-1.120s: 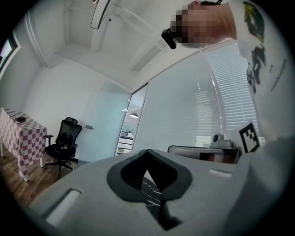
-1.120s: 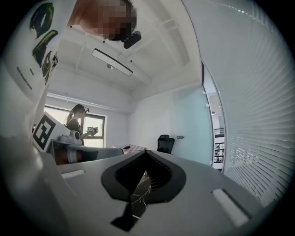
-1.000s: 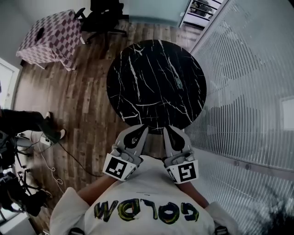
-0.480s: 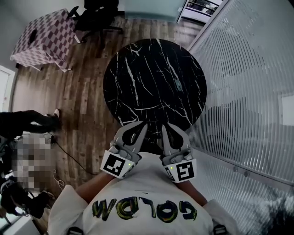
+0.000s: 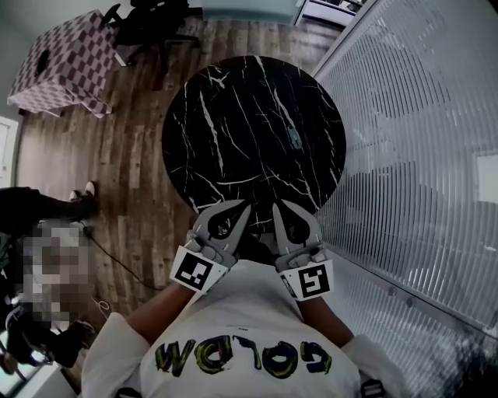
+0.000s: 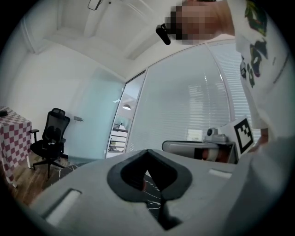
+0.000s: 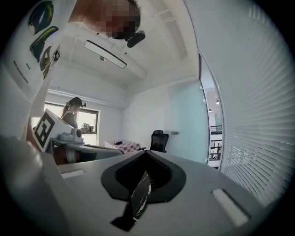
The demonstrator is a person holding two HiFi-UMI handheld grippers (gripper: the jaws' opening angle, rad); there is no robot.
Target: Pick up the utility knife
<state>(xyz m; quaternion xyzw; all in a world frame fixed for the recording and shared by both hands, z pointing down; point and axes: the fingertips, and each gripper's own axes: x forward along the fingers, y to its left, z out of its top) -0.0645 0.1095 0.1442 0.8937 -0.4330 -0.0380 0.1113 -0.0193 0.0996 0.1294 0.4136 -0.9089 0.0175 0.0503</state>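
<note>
Marble table [image 5: 233,132], utility knife [image 5: 294,138], chair [image 5: 144,15] beyond

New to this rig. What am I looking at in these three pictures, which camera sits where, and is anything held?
There is no robot here: a person holds a two-jaw gripper in each hand. The top-down picture comes from a camera on the person's head. It shows the left gripper and right gripper at the near edge of a round black marble table. The other two pictures come from cameras riding on each gripper, looking along its jaws. Both pairs of jaws are shut and hold nothing. One small thing lies toward the table's right side, likely the utility knife, untouched.
</note>
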